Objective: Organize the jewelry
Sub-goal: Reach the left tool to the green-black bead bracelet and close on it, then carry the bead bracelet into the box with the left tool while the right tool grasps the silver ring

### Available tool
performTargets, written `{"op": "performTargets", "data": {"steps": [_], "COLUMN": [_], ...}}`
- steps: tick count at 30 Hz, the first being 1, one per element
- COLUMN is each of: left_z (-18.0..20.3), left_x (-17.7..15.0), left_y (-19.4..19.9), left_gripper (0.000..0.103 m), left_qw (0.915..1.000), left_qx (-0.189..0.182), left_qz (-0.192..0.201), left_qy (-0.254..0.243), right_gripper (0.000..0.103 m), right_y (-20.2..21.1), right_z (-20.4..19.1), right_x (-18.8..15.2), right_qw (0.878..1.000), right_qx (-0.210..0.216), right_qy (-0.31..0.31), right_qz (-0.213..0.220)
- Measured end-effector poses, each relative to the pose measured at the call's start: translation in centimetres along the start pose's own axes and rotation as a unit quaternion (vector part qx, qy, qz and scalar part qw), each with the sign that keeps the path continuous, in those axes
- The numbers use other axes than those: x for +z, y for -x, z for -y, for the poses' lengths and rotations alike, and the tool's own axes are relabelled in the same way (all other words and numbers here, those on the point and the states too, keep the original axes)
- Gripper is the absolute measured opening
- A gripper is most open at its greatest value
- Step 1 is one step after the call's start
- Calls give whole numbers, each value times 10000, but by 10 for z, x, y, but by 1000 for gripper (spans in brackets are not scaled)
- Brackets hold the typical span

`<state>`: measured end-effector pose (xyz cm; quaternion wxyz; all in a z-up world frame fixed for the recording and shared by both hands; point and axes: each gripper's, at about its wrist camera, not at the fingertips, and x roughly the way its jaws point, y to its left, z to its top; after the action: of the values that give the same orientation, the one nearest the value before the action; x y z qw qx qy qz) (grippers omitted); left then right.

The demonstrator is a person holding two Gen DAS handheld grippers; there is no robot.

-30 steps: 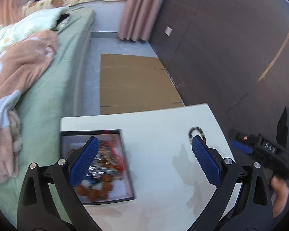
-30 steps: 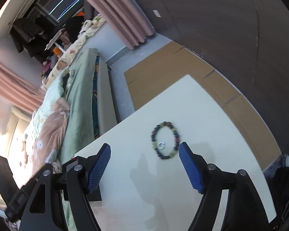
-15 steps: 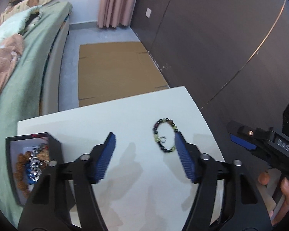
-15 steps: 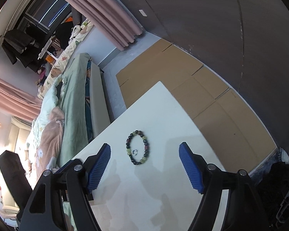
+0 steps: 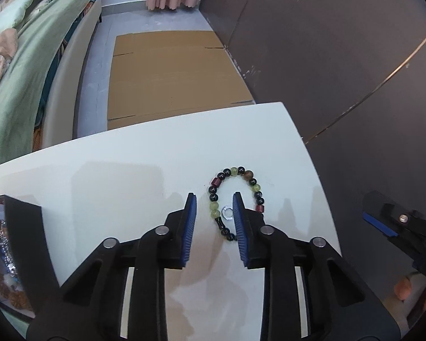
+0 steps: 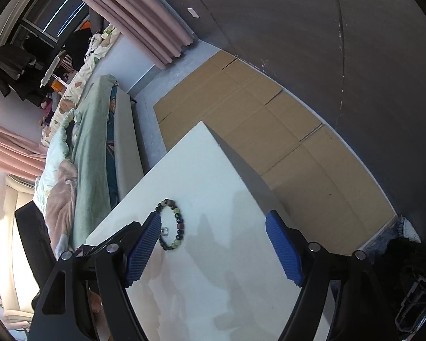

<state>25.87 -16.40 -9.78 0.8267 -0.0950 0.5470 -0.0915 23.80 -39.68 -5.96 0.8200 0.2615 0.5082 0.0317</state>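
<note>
A beaded bracelet (image 5: 235,196) of dark, green and maroon beads lies on the white table (image 5: 127,176), with a small silver ring (image 5: 227,212) inside its loop. My left gripper (image 5: 214,199) is open but narrowed, its blue pads straddling the bracelet's left side and the ring. In the right wrist view the bracelet (image 6: 174,223) and ring (image 6: 164,230) lie beside the left pad of my right gripper (image 6: 213,223), which is wide open and empty above the table.
A black jewelry box (image 5: 17,227) with brown beads and foil pieces sits at the table's left edge. Flattened cardboard (image 5: 170,71) lies on the floor beyond. A bed (image 5: 28,56) stands left, a dark wall (image 5: 326,56) right.
My left gripper moved right, from the box to the bracelet, came down over it and narrowed its jaws. My right gripper drew back to the right, staying open.
</note>
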Motion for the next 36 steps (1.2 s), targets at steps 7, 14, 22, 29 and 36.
{"op": "performTargets", "data": {"steps": [7,14,22,29,36], "left_z": [5,7,22,22,-9], "left_x": [2,5,4,6,9], "left_y": [-26,-28,11,43,73], "left_gripper": [16,8,8,8,8], "left_qw": [9997,9993,9987,9979,9977], "left_qx": [142,266,-472,-515,-376], "left_qz": [-222,-278,-10,271,533], "left_qy": [13,-22,-215,-272,-162], "right_gripper": [84,85,85,85,72], "right_y": [4,4,0,-3,-18], "right_z": [3,3,-1,-7,-25], "right_x": [2,3,2,1,-4], "right_qw": [10000,10000,10000,9998,9986], "right_qx": [16,62,43,-28,-25], "right_qy": [23,11,38,177,503], "right_qz": [51,50,47,19,-184]}}
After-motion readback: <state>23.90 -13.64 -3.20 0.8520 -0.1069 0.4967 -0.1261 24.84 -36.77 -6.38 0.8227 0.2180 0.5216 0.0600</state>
